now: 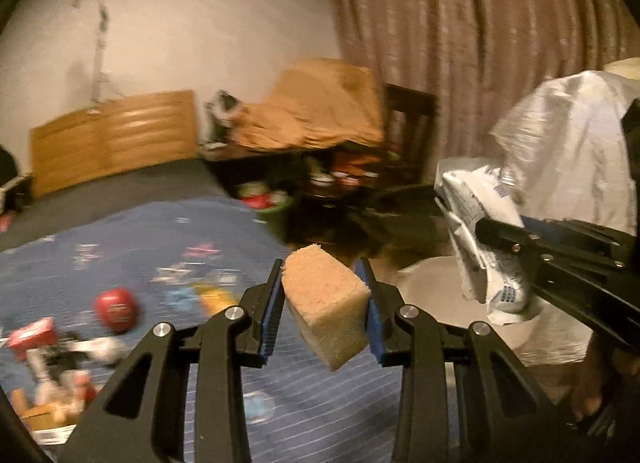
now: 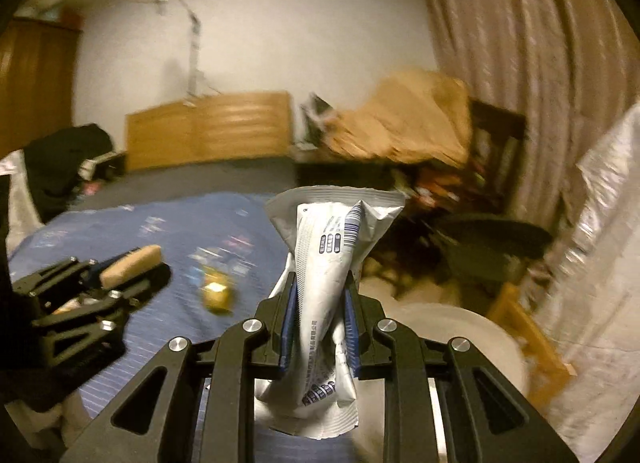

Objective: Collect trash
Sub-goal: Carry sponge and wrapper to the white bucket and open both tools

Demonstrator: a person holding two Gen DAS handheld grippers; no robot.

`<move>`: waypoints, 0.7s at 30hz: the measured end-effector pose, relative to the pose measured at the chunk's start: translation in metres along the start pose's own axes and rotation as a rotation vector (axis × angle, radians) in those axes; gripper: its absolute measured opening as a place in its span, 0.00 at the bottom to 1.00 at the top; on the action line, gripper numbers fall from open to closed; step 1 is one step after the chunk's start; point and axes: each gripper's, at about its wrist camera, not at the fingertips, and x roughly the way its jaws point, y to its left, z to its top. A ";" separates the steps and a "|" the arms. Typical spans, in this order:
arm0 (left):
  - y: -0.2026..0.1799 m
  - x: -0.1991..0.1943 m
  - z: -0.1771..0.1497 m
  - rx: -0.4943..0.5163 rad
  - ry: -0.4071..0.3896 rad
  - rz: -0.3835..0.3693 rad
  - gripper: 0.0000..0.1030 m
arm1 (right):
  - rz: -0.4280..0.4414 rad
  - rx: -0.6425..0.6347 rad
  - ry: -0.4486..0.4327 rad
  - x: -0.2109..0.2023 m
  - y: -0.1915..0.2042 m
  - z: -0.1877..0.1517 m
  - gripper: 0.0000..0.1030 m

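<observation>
My left gripper (image 1: 323,305) is shut on a tan sponge block (image 1: 326,309) and holds it in the air above the blue bedspread (image 1: 140,247). My right gripper (image 2: 320,319) is shut on a crumpled white wrapper (image 2: 326,283) with blue print. In the left wrist view the right gripper and its wrapper (image 1: 486,231) hang at the right, over a white round bin (image 1: 432,283). In the right wrist view the left gripper with the sponge (image 2: 130,263) is at the left, and the white bin (image 2: 480,339) lies below and right of my fingers.
More litter lies on the bedspread: a red round object (image 1: 117,309), a red packet (image 1: 32,337), a yellow item (image 2: 218,295). A white plastic bag (image 1: 572,143) hangs at the right. A wooden headboard (image 1: 112,139), cluttered table (image 1: 320,131) and curtain (image 1: 500,23) stand behind.
</observation>
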 end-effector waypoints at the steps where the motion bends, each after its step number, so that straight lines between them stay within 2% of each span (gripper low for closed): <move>1: -0.009 0.012 0.002 0.003 0.018 -0.024 0.34 | -0.020 0.014 0.028 0.007 -0.025 0.000 0.22; 6: -0.057 0.081 -0.002 0.016 0.134 -0.141 0.34 | -0.084 0.091 0.138 0.042 -0.126 -0.007 0.22; 11: -0.085 0.132 -0.006 0.008 0.234 -0.230 0.35 | -0.081 0.178 0.231 0.080 -0.186 -0.034 0.22; 15: -0.093 0.163 -0.009 0.007 0.278 -0.243 0.35 | -0.065 0.217 0.305 0.110 -0.202 -0.053 0.22; 18: -0.100 0.172 -0.011 0.014 0.285 -0.251 0.35 | -0.065 0.215 0.325 0.108 -0.176 -0.066 0.22; 21: -0.106 0.174 -0.010 0.018 0.287 -0.257 0.35 | -0.066 0.214 0.332 0.111 -0.171 -0.075 0.22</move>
